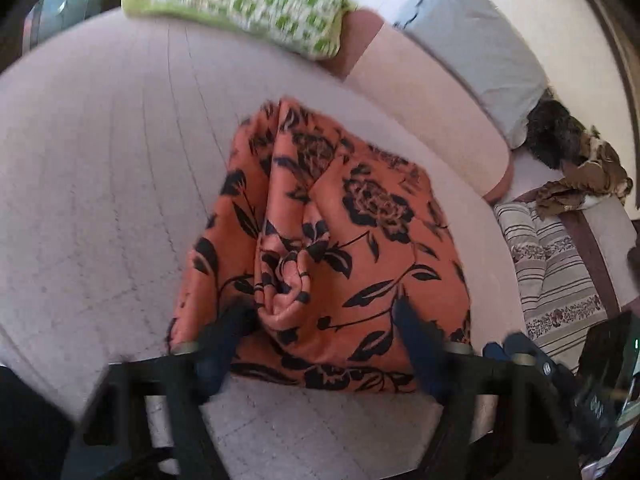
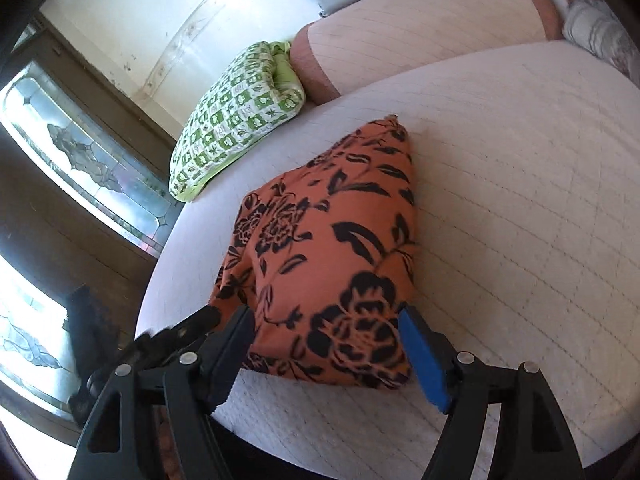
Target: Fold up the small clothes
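Left wrist: claw (image 1: 324,304) blurred, garment (image 1: 320,240) bunched.

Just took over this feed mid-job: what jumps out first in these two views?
The orange garment with black flowers dominates, lying bunched in the middle of the pale quilted bed. Both open grippers straddle its near edge: the left gripper and the right gripper. Behind it, a green-and-white checked pillow lies by the wall.
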{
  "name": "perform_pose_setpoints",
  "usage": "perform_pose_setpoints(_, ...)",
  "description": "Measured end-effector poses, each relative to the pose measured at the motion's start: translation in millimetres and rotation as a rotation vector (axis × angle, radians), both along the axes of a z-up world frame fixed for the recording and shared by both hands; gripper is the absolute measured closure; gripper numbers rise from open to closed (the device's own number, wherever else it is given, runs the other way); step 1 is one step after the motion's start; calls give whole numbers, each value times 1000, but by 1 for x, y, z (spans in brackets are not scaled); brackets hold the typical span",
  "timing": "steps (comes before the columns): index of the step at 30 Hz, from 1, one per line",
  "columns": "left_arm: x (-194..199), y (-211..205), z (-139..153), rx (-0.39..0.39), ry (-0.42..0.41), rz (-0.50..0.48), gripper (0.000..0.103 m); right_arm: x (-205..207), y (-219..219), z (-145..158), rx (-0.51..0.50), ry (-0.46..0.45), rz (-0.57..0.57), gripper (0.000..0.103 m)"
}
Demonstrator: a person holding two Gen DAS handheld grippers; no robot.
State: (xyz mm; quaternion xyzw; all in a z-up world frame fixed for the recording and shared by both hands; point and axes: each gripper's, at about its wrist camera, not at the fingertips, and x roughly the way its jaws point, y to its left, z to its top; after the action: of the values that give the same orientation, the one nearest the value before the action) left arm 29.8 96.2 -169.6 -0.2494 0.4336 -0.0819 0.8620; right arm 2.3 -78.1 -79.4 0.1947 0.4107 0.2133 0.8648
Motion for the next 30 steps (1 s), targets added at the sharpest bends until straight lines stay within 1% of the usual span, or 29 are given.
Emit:
perform_pose_setpoints(1, 1, -2, -3, -5, 16, -5, 67, 2, -2, -3, 9, 4, 0, 26)
perform_pose_setpoints(2, 6, 1, -7, -18, 44, 1, 87, 0, -6, -4, 15, 7, 1, 26)
perform_pose_setpoints(3, 9, 2, -12, -29, 63, 11, 90, 0, -5, -5, 20, 11, 3, 26)
perform_pose_setpoints(4, 12, 10, -17, -80, 89, 32, 91, 2, -5, -7, 23, 15, 6, 26)
perform_pose_setpoints(5, 9, 14, -12, -81, 74, 43, 92, 3, -6, -6, 23, 18, 11, 26)
perform_pose_setpoints(6, 4, 14, -2, -55, 39, 47, 93, 5, -4, -4, 22, 15, 15, 26)
perform_pose_setpoints(7, -8, 10, 22, 28, -57, 48, 93, 7, -3, 0, 20, 6, 24, 26)
perform_pose_setpoints(9, -29, -3, 58, 158, -198, 34, 93, 9, -2, 5, 24, -10, 33, 26)
perform_pose_setpoints(10, -38, -7, 67, 199, -233, 27, 93, 11, -1, 7, 19, -14, 36, 26)
perform_pose_setpoints(12, -35, -5, 52, 226, -191, 44, 93, 16, 3, 9, 5, -18, 47, 26)
perform_pose_setpoints(13, -26, 1, 29, 227, -118, 64, 93, 21, 5, 7, -6, -8, 48, 26)
perform_pose_setpoints(14, -16, 11, 2, 194, -20, 85, 92, 23, 6, 6, -8, 2, 50, 26)
perform_pose_setpoints(15, -12, 18, -15, 159, 30, 100, 91, 25, 8, 5, -11, 10, 58, 26)
perform_pose_setpoints(16, -13, 21, -22, 138, 29, 101, 91, 27, 10, 5, -22, 13, 66, 26)
perform_pose_setpoints(18, -16, 17, -14, 152, -3, 89, 91, 29, 15, 8, -65, -2, 89, 24)
perform_pose_setpoints(20, -18, 17, -10, 158, -16, 81, 91, 33, 19, 10, -95, -10, 101, 23)
perform_pose_setpoints(23, -15, 21, -20, 121, 9, 80, 90, 44, 24, 14, -102, -12, 102, 23)
perform_pose_setpoints(25, -17, 22, -19, 126, -3, 78, 89, 49, 28, 13, -94, -21, 102, 17)
perform_pose_setpoints(26, -16, 20, -19, 131, -1, 77, 89, 55, 32, 7, -95, -7, 114, 11)
perform_pose_setpoints(27, -16, 19, -16, 126, 9, 77, 87, 60, 34, 0, -105, 17, 123, 10)
perform_pose_setpoints(28, -18, 20, -14, 116, 13, 77, 86, 69, 40, -19, -139, 94, 136, 10)
perform_pose_setpoints(29, -25, 27, -7, 105, 4, 80, 85, 73, 41, -28, -164, 124, 135, 9)
perform_pose_setpoints(30, -24, 25, -3, 112, -9, 85, 83, 73, 40, -33, -174, 123, 129, 9)
